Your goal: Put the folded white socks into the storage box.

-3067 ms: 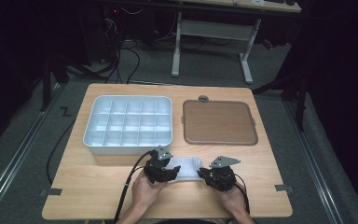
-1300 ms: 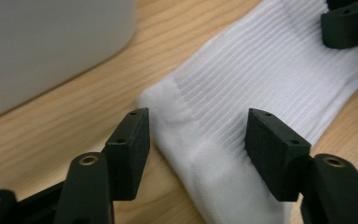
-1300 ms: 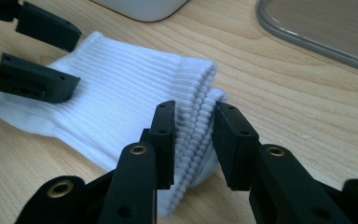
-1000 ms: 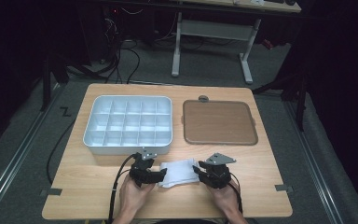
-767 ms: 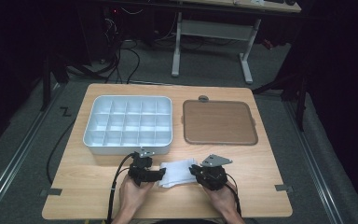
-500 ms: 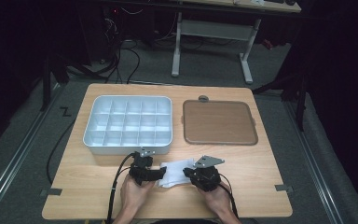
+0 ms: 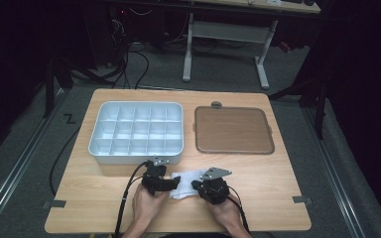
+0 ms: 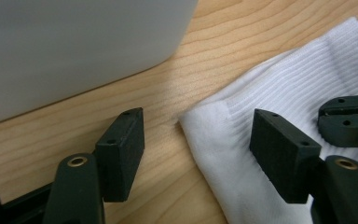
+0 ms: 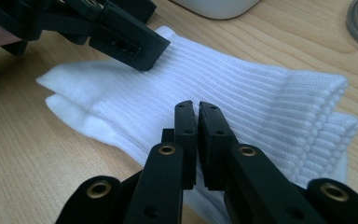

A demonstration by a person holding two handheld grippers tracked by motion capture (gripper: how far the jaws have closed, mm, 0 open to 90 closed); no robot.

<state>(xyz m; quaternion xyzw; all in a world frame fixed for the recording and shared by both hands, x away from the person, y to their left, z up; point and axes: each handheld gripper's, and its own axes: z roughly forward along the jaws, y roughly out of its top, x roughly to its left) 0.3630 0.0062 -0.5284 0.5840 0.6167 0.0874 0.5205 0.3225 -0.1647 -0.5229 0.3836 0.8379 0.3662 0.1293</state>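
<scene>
A lab: dark room, lone wooden surface (image 7: pixel 258 171) on grey carpet, trailing cables (image 7: pixel 129 59), adjustable desk frame (image 7: pixel 225 34) behind

The white ribbed socks (image 9: pixel 223 88) lie flat near the front edge of the wooden table, one on top of the other and slightly offset; the cuffs sit at one end with their knitted edges stacked, the narrower ends at the other; the fabric looks clean and a little rumpled, lying lengthwise across the table just in front of the person.
</scene>
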